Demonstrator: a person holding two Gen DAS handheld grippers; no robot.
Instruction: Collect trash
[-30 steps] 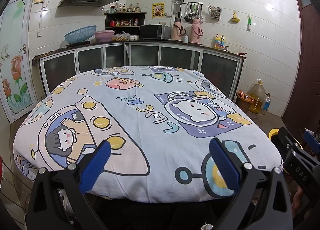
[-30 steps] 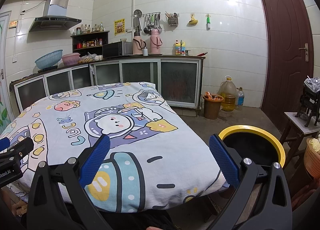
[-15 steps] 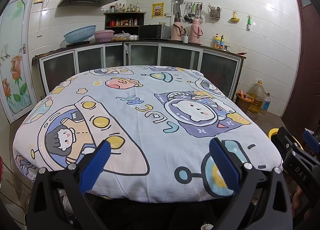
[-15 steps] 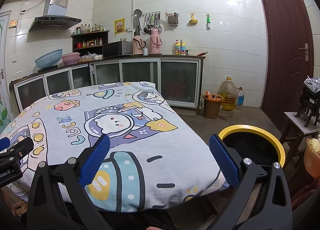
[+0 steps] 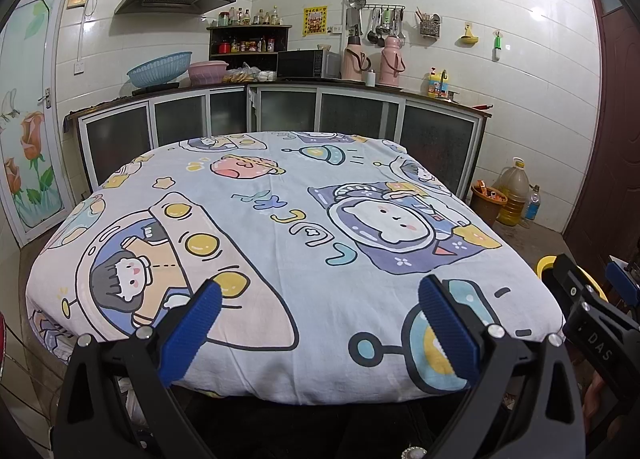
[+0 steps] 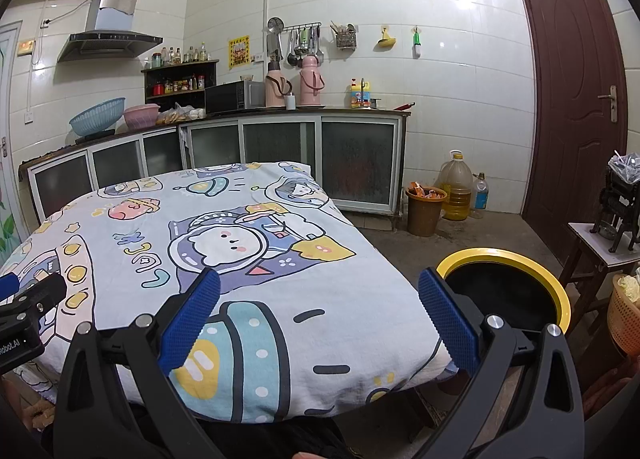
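A table under a cartoon-print cloth fills both views; it also shows in the right wrist view. No trash shows on the cloth. A black bin with a yellow rim stands on the floor right of the table; a sliver of its rim shows in the left wrist view. My left gripper is open and empty at the table's near edge. My right gripper is open and empty at the near right corner, its right finger beside the bin.
Kitchen cabinets line the wall behind the table. A brown bucket and oil jug stand by the far wall. A small stool and orange basket are at right, near the door.
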